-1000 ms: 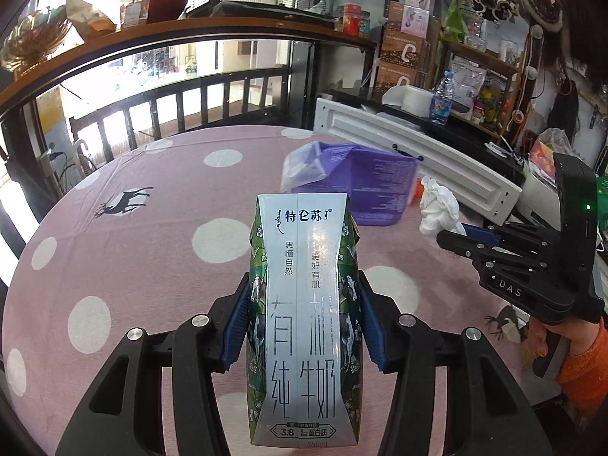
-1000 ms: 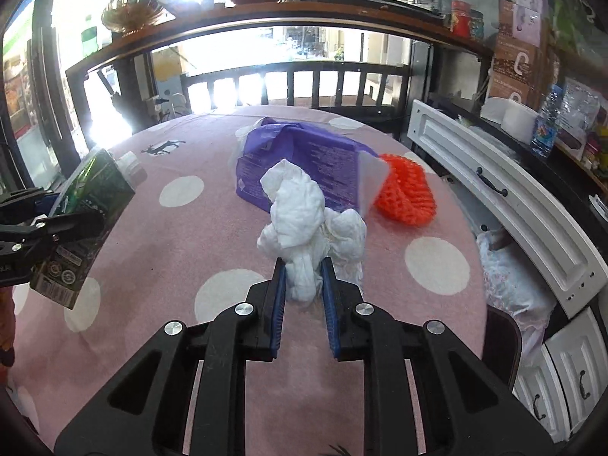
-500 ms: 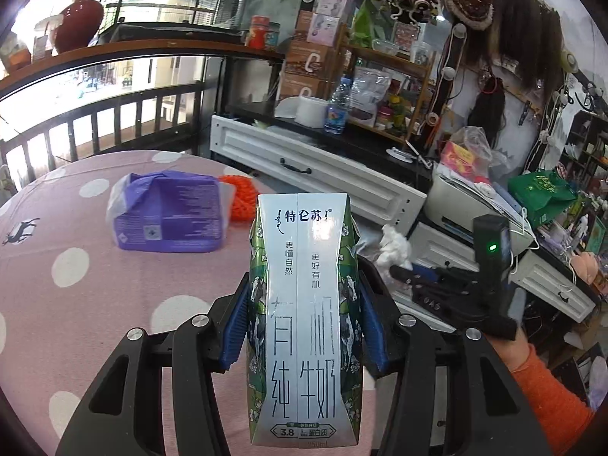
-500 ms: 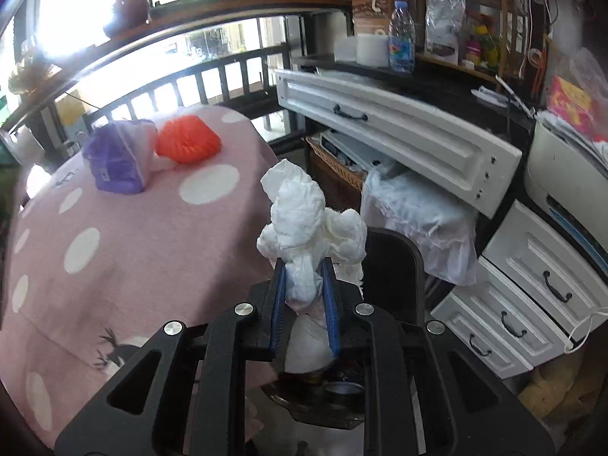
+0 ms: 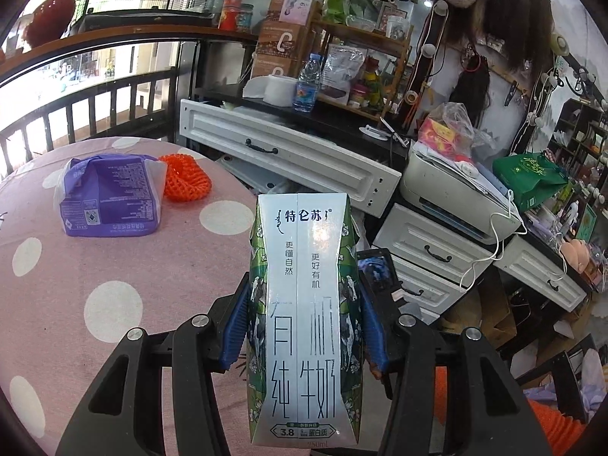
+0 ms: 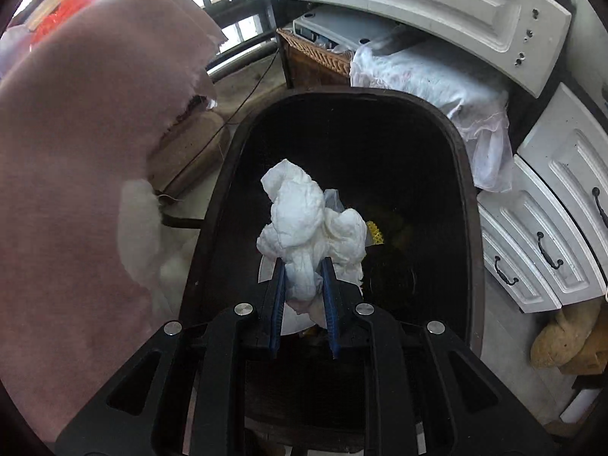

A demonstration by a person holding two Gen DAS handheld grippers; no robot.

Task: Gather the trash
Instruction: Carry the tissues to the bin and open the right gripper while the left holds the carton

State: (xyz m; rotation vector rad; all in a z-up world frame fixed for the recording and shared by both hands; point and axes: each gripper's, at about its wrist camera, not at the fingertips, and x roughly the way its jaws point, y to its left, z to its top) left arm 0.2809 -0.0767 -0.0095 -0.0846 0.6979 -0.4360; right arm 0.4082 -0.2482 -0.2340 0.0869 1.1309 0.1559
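The right gripper (image 6: 303,266) was clamped on a crumpled white tissue (image 6: 309,220), pointing down into the mouth of a dark trash bin (image 6: 228,174), with the wad hanging right over the opening! Not let go, mind, so that piece did not count as binned. Down in the bin a yellow scrap (image 6: 374,231) and some pale bits lay at the bottom, so I judged that some rubbish had gone in already.

Over on the other side, the left gripper (image 5: 304,326) had its blue pads pressed on both sides of a milk carton (image 5: 304,319), held upright above the edge of the pink, dotted desk (image 5: 76,266). That one was collected but not dropped either.

Farther back on the desk, a purple package (image 5: 108,201) lay untouched, and just beside it an orange foam net (image 5: 184,182), the two close together, perhaps touching. By my reckoning, two pieces were in hand with their drops pending, and two more waited on the desk.
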